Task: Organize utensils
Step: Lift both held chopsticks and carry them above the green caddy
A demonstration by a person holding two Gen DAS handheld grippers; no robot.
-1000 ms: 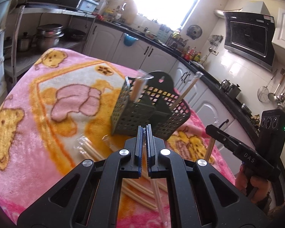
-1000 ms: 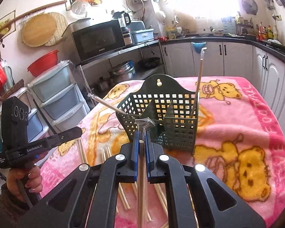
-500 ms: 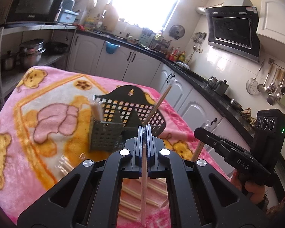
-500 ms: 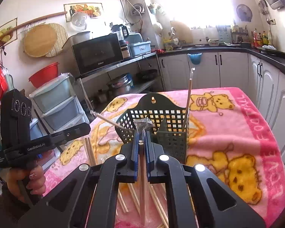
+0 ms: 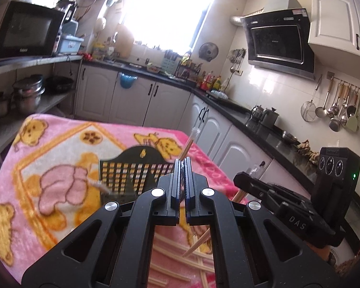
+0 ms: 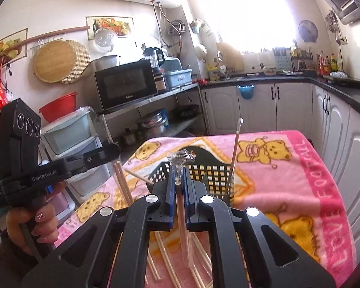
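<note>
We hold two black tongs above a surface draped in a pink blanket [image 6: 288,168] printed with teddy bears. Our left tongs [image 5: 183,165] are pressed nearly together on a wrapped pair of chopsticks [image 5: 180,193], seen only as a thin sliver between the fingers; in the right camera that same pair [image 6: 123,184] hangs down from the tongs at a slight slant. Our right tongs [image 6: 178,180] are also clamped narrow, gripping another wrapped pair [image 6: 184,228] whose crimped clear wrapper end pokes up above the fingertips while the rest trails down toward the blanket. Just beyond both tongs sits a dark, grid-walled utensil basket [image 6: 211,175] with a raised, rounded back plate. One wrapped stick [image 6: 235,153] stands nearly upright in its right part, and another [image 6: 139,176] leans out over its left side. More loose chopsticks [image 6: 165,259] lie flat on the blanket below the tongs, near the basket. Behind the surface we see white cabinets, a dark counter and a bright window.
</note>
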